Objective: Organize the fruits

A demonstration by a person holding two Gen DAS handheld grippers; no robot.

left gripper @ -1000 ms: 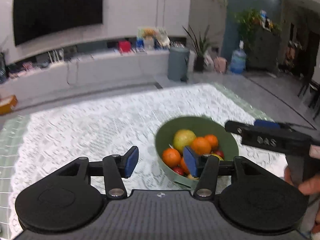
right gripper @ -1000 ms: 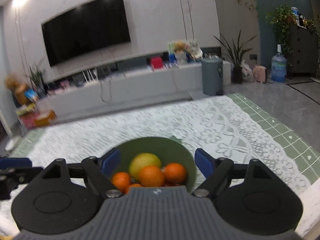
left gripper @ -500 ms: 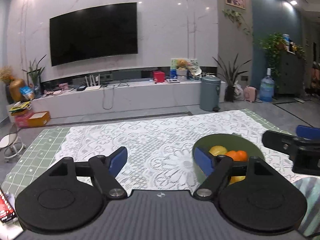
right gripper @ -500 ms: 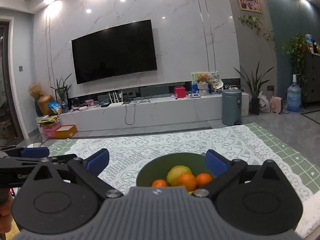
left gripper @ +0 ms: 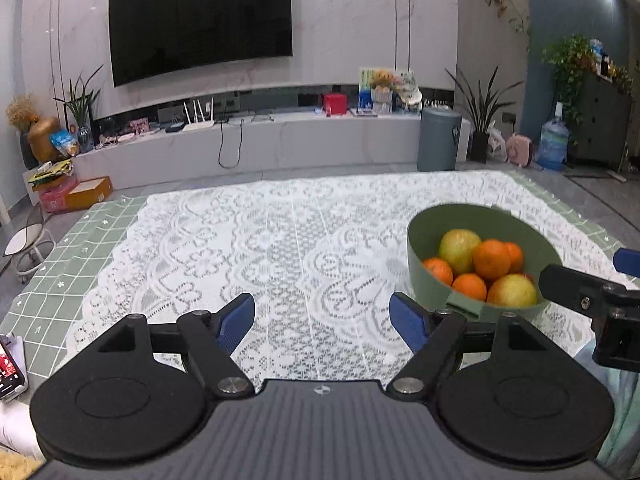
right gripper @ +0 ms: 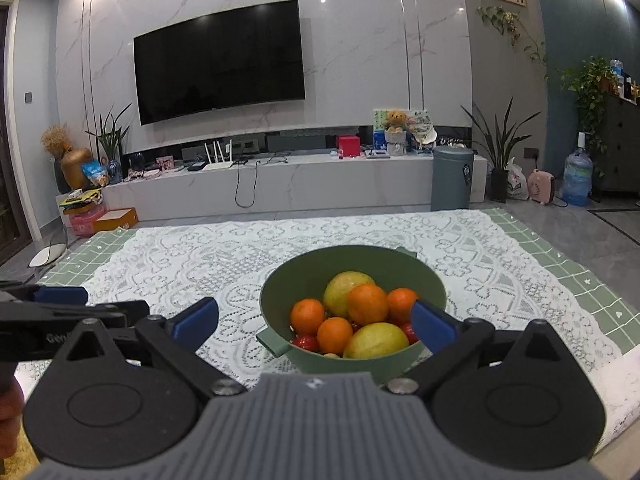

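**Fruit bowl status: both grippers spread, nothing gripped**

Hidden or unclear:
- Lower fruit layer in green bowl (right gripper: 352, 276) covered by upper layer; full count not obtainable.
- Red fruit (right gripper: 306, 342) only partly exposed under oranges, two pieces showing, possibly small tomatoes or apples.
- Near wall of bowl cut off by right gripper (right gripper: 314, 322) body in right wrist view.
- Right gripper seen from left wrist view only as one finger at frame edge.
- Phone (left gripper: 9, 366) cropped at left edge.

Counts, visible layer:
- Oranges (right gripper: 367, 304): four.
- Yellow-green fruit (right gripper: 376, 341): two.
- Bowls: one, on lace tablecloth (left gripper: 280, 248).

Positions:
- Bowl directly ahead of right gripper, between its fingertips in line of sight, no contact.
- Bowl ahead and right of left gripper (left gripper: 322, 316), beyond its right pad.

Gripper state:
- Left: jaws spread wide, only tablecloth between.
- Right: jaws spread wide, empty.
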